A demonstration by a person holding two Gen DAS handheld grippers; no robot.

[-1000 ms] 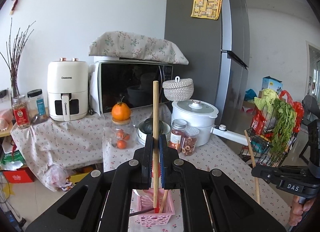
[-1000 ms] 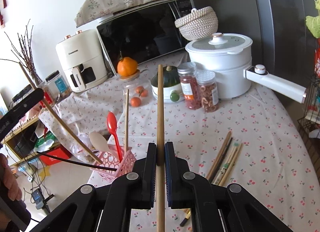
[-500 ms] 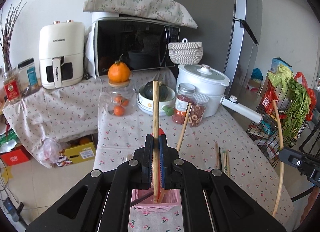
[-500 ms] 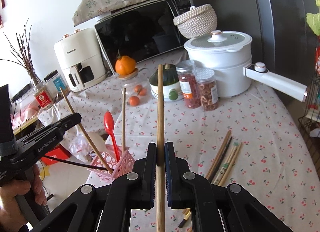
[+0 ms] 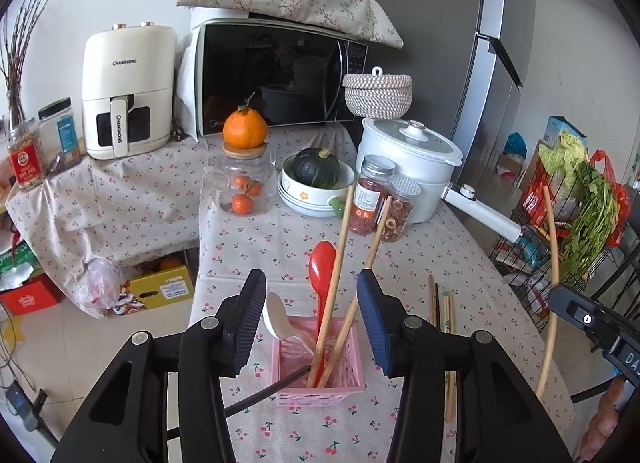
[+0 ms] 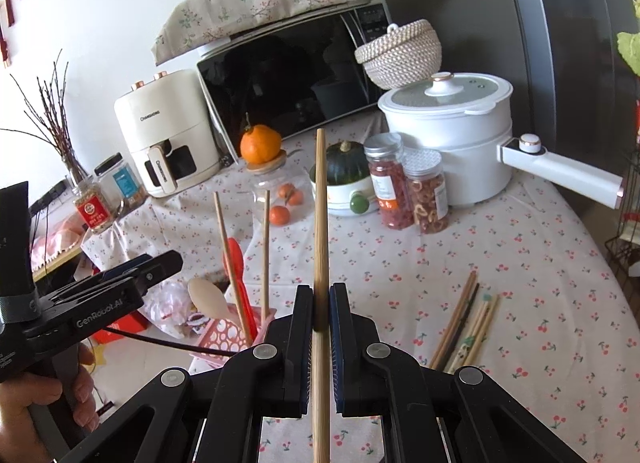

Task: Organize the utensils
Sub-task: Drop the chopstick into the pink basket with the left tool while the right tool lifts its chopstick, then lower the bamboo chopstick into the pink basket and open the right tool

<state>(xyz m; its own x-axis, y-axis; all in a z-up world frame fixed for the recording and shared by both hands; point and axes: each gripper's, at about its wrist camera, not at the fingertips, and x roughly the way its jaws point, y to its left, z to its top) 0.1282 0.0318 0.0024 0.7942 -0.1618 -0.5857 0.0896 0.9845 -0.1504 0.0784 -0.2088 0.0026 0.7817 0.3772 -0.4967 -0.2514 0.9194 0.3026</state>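
My left gripper (image 5: 312, 319) was opening above the pink basket (image 5: 318, 359), my right gripper (image 6: 320, 305) clenched a chopstick (image 6: 321, 223) whose careless insertion could tip that light basket.

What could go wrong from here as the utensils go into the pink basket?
1. The pink basket is small and light, and two chopsticks plus the red spoon lean out tall; another insertion might tip it.
2. The opening left claw flanks those chopsticks and could knock them while withdrawing.
3. The right claw holds its chopstick low, so the tip may swing.
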